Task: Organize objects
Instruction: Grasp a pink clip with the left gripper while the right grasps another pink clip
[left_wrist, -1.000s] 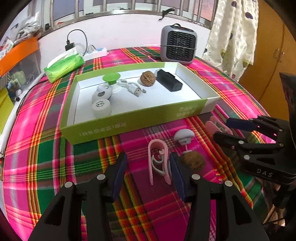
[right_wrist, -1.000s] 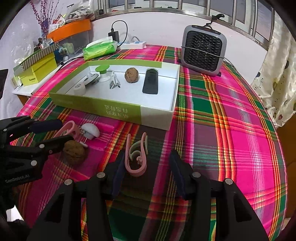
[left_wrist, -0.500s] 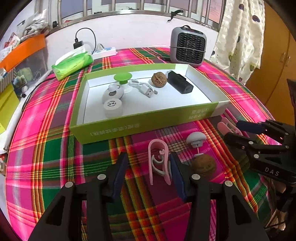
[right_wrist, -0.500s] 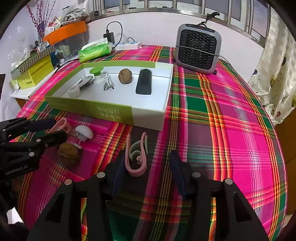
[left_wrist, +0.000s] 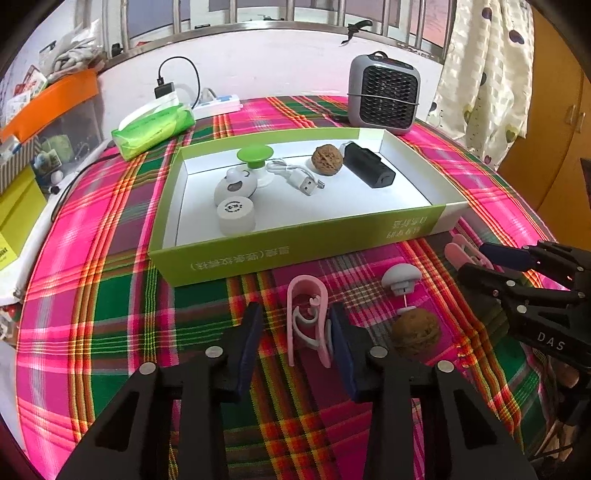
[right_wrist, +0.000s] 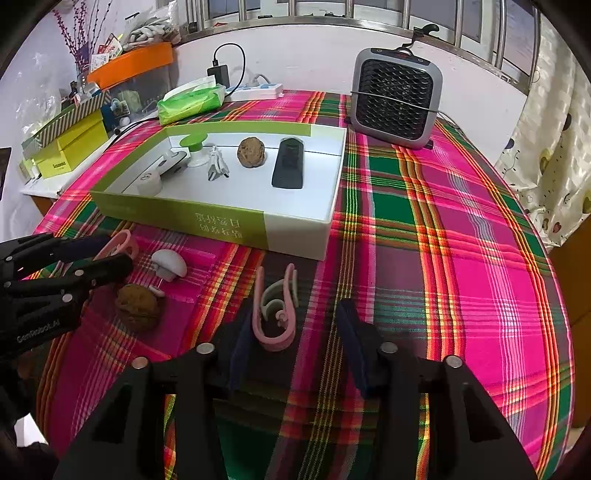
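A green-and-white box (left_wrist: 258, 254) (right_wrist: 295, 232) holds a walnut (left_wrist: 325, 157), a black power bank (left_wrist: 367, 170), a USB cable, a green-topped suction cup and white round items. On the plaid cloth in front lie two pink clips, a white suction hook (left_wrist: 400, 277) (right_wrist: 169, 263) and a walnut (left_wrist: 415, 332) (right_wrist: 137, 306). My left gripper (left_wrist: 295, 339) is open with one pink clip (left_wrist: 308, 325) between its fingers. My right gripper (right_wrist: 291, 336) is open with the other pink clip (right_wrist: 275, 310) by its left finger.
A grey fan heater (left_wrist: 384, 94) (right_wrist: 395, 99) stands behind the box. A green tissue pack (left_wrist: 153, 127), a power strip and charger sit at the back left. Yellow and orange boxes (right_wrist: 66, 147) stand off the table's left side. A curtain hangs at right.
Both grippers have pulled back and up a little, so the box and table look farther away. The clips, hook and walnut lie where they were. Both jaws stay open.
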